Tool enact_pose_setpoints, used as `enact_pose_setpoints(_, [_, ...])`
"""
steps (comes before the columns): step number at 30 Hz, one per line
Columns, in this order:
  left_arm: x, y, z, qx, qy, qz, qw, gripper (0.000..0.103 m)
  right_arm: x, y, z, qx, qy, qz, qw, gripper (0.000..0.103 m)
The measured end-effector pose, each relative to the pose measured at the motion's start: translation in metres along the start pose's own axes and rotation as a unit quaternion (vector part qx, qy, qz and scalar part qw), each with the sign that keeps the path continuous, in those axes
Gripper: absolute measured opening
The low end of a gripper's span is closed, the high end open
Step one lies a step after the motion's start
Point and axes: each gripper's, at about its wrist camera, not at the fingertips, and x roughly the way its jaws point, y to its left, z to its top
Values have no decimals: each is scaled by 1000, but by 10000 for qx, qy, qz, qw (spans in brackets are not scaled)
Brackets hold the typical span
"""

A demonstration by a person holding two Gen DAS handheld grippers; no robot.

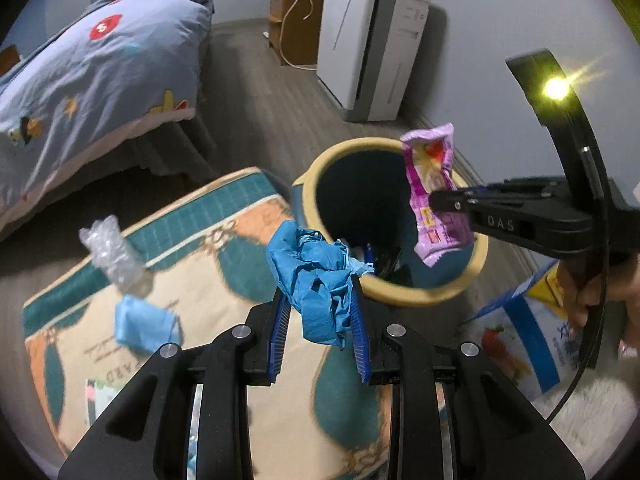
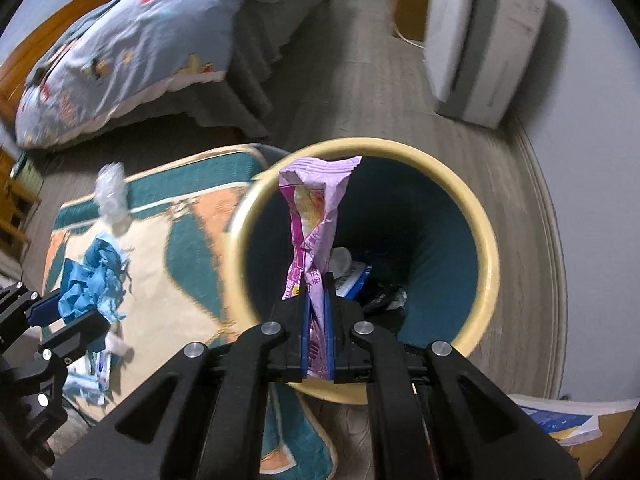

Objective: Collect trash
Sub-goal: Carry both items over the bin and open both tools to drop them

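Observation:
My left gripper [image 1: 320, 276] is shut on a crumpled blue paper [image 1: 316, 280] and holds it at the near rim of the round bin [image 1: 400, 292], which has a cream rim and teal inside. My right gripper [image 2: 317, 280] is shut on a purple snack wrapper [image 2: 316, 208] and holds it upright over the bin's mouth [image 2: 480, 240]. The right gripper [image 1: 436, 200] with the wrapper [image 1: 432, 192] also shows in the left wrist view. The left gripper [image 2: 80, 304] with the blue paper [image 2: 94, 280] shows at the left of the right wrist view. Some trash lies at the bin's bottom [image 2: 352, 276].
A patterned rug [image 1: 224, 232] carries a clear crumpled plastic piece [image 1: 112, 256], a blue packet [image 1: 146, 326] and more litter [image 2: 96, 372]. A bed [image 1: 88, 80] stands at the left, a white appliance [image 1: 372, 40] by the wall. A printed box [image 1: 516, 332] lies right of the bin.

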Motion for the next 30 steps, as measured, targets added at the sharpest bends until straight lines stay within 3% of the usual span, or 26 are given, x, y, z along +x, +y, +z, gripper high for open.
enact_pose_setpoints(10, [45, -30, 29, 265, 66, -46, 9996, 30, 32, -68, 2, 927, 290, -462, 9942, 5])
enact_pose_setpoints(23, [104, -58, 40, 510, 479, -85, 9975, 31, 46, -86, 5, 1227, 350, -262, 9915, 6])
enact_pose_setpoints(26, [107, -58, 42, 508, 461, -138, 9976, 41, 44, -88, 5, 1291, 298, -178, 9910, 7])
enact_pose_setpoints(27, [107, -57, 42, 492, 447, -131, 9977, 52, 43, -88, 6, 1274, 287, -179, 9913, 10])
enact_pose_setpoints(28, [106, -55, 42, 464, 423, -124, 9980, 66, 43, -87, 6, 1254, 277, -187, 9915, 22])
enact_pose_setpoints(29, [104, -54, 42, 441, 383, -132, 9982, 70, 42, -87, 6, 1246, 261, -224, 9916, 31])
enact_pose_setpoints(30, [102, -53, 41, 423, 341, -149, 9984, 77, 41, -87, 7, 1255, 253, -259, 9914, 49])
